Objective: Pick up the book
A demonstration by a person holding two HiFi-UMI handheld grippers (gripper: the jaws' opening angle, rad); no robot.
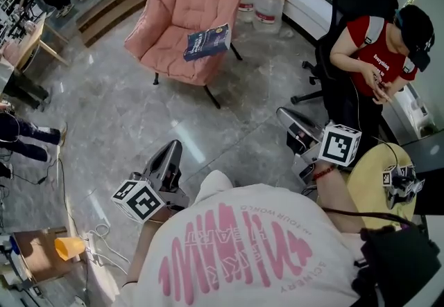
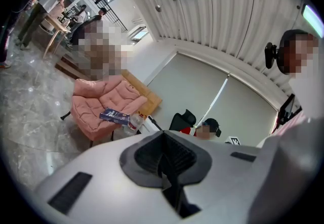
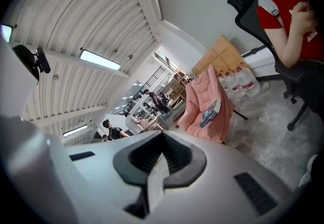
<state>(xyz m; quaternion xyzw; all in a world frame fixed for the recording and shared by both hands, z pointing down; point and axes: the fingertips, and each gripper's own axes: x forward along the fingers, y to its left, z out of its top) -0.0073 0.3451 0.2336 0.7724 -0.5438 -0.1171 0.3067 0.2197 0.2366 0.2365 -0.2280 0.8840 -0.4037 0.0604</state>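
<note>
A blue book (image 1: 207,41) lies on the seat of a pink armchair (image 1: 182,14), its right end sticking out over the seat's edge. In the left gripper view the book (image 2: 115,115) shows small on the same armchair (image 2: 96,104), and in the right gripper view the book (image 3: 210,112) rests on the pink chair (image 3: 205,104). My left gripper (image 1: 166,158) is shut and empty, well short of the chair. On the right, my right gripper (image 1: 292,123) is shut and empty too, held near a seated person. Both sets of jaws (image 2: 164,160) (image 3: 157,165) are closed together.
A person in a red shirt (image 1: 378,56) sits on a black office chair (image 1: 350,7) at the right. Water jugs (image 1: 267,6) stand behind the armchair. A round yellowish table (image 1: 378,181) is at my right, a cardboard box (image 1: 41,250) and cable at lower left. Grey marble floor (image 1: 125,111) lies between me and the chair.
</note>
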